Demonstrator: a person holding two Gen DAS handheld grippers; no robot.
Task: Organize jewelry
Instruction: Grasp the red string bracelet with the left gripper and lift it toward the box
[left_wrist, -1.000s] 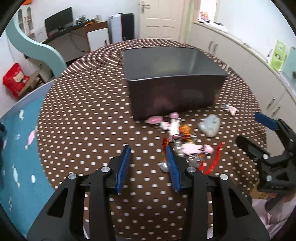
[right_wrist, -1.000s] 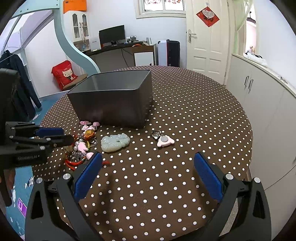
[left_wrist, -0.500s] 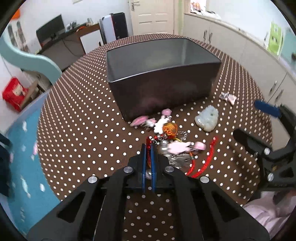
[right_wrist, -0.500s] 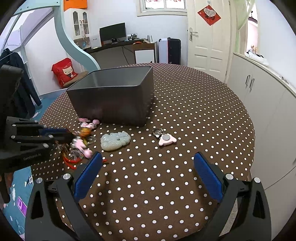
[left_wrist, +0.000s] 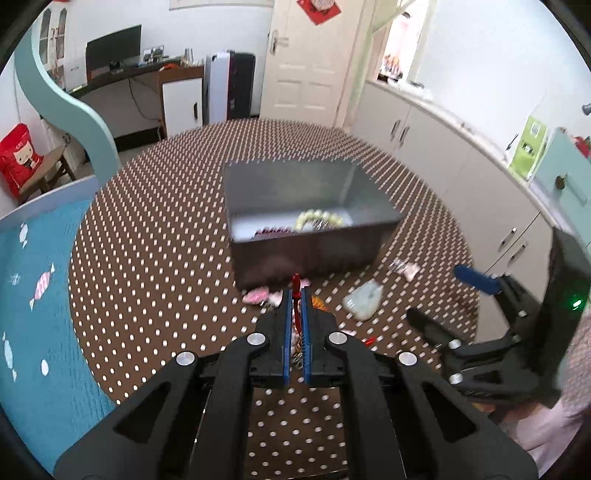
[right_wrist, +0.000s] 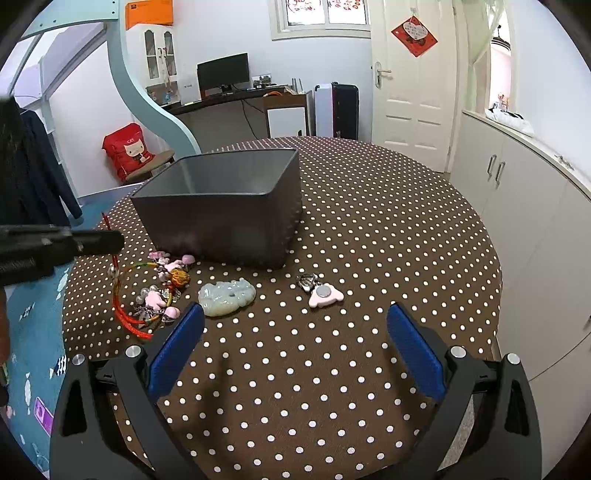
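Left tool (left_wrist: 294, 295): pads pressed together, pinching the red cord (left_wrist: 295, 284) of a charm string; cord end pokes out past the tips. From the right view the cord (right_wrist: 115, 263) hangs below the tool, the rest of the charm cluster (right_wrist: 159, 291) trailing on the counter (right_wrist: 369, 229). Likely gripped by the cord so the tangle lifts as one.

Grey bin (left_wrist: 306, 218) sits just ahead of the left tool; pale beads (left_wrist: 319, 219) already inside it. Probably the drop point.

Right tool (right_wrist: 293, 347): spread wide, empty, hovering. Jade pendant (right_wrist: 226, 297) just ahead of its left finger; pink winged charm (right_wrist: 325, 293) ahead, centre.

Counter: round, brown cloth, white dots. Room: white door, cabinets along the right, desk with monitor behind.
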